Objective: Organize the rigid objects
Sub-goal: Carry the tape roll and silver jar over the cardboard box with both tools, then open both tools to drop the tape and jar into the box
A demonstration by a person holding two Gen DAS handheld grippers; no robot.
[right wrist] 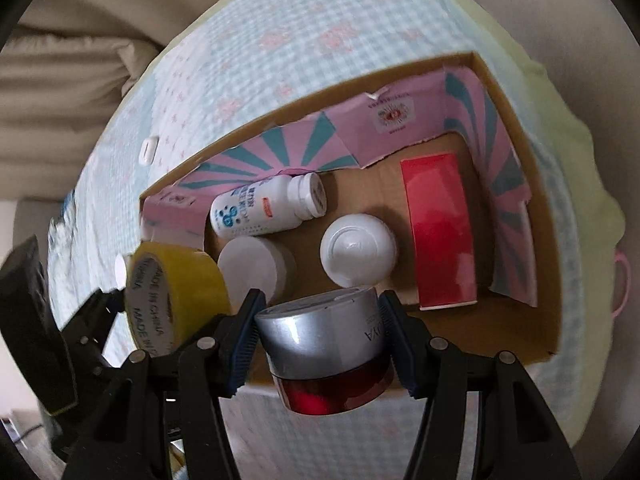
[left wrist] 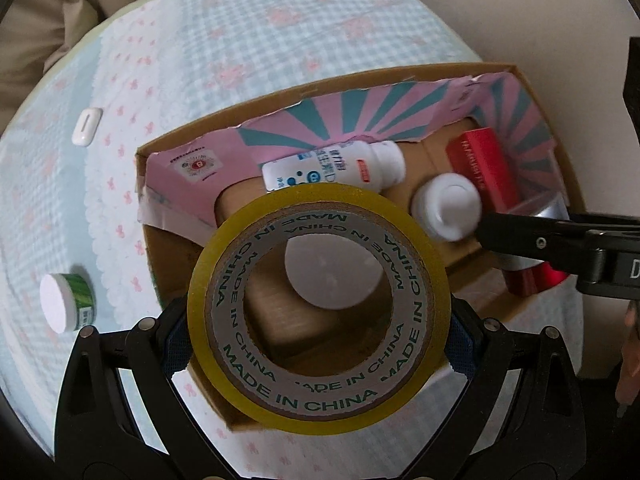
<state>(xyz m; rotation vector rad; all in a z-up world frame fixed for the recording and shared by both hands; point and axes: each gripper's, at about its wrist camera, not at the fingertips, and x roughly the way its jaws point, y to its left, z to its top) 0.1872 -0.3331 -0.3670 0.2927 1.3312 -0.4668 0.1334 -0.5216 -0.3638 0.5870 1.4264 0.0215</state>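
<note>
Left gripper (left wrist: 318,332): jaws spread wide, clamping a yellow roll of packing tape (left wrist: 318,306) by its outer rim, held over the near-left corner of the open cardboard box (right wrist: 516,120). Right gripper (right wrist: 320,340): jaws closed upon a red glass jar with silver lid (right wrist: 326,354), held at the box's near edge. Inside lie a white pill bottle (right wrist: 264,208), two white-capped jars and a red carton (right wrist: 440,232).

Blue-white checked cloth (left wrist: 248,36) w/ pink flowers; beige cushions (right wrist: 76,76) behind.
</note>
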